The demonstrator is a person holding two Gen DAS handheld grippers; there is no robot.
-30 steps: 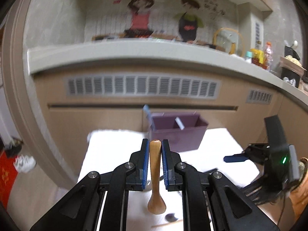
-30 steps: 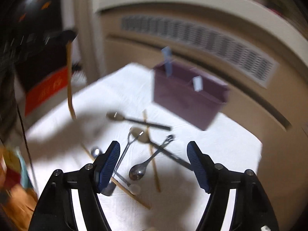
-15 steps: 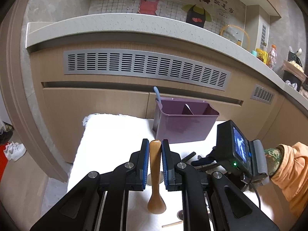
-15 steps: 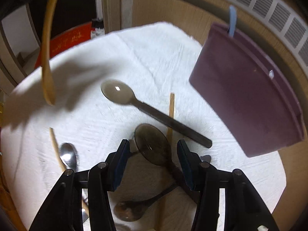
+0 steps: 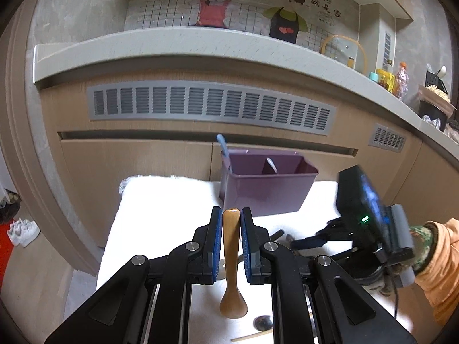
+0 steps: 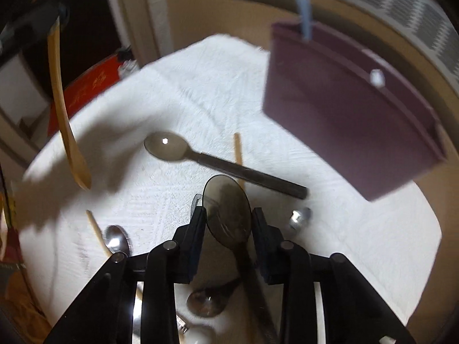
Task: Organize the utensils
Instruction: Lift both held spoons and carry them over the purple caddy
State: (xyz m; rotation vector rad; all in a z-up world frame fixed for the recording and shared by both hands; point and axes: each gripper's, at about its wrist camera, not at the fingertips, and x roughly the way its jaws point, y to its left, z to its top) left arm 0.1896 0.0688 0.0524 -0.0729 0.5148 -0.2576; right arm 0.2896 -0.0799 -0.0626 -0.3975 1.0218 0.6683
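My left gripper point(image 5: 231, 223) is shut on a wooden spoon point(image 5: 231, 266), bowl hanging down, held above the white towel point(image 5: 160, 200). The spoon also hangs at the left of the right wrist view point(image 6: 67, 120). The purple utensil bin point(image 5: 266, 183) stands ahead with a blue handle point(image 5: 223, 146) in it; it also shows in the right wrist view point(image 6: 352, 120). My right gripper point(image 6: 228, 220) is low over the towel, its fingers on either side of a dark translucent spoon's bowl point(image 6: 226, 209); contact is unclear.
Another dark spoon point(image 6: 206, 160), wooden chopsticks point(image 6: 238, 154), and several metal spoons point(image 6: 116, 239) lie on the towel point(image 6: 186, 86). A cabinet front with a vent point(image 5: 209, 106) stands behind the bin. The floor drops off left of the table.
My right gripper has dropped toward the towel and narrowed around the dark spoon's bowl. My left gripper still holds the wooden spoon, with the bin a little nearer.
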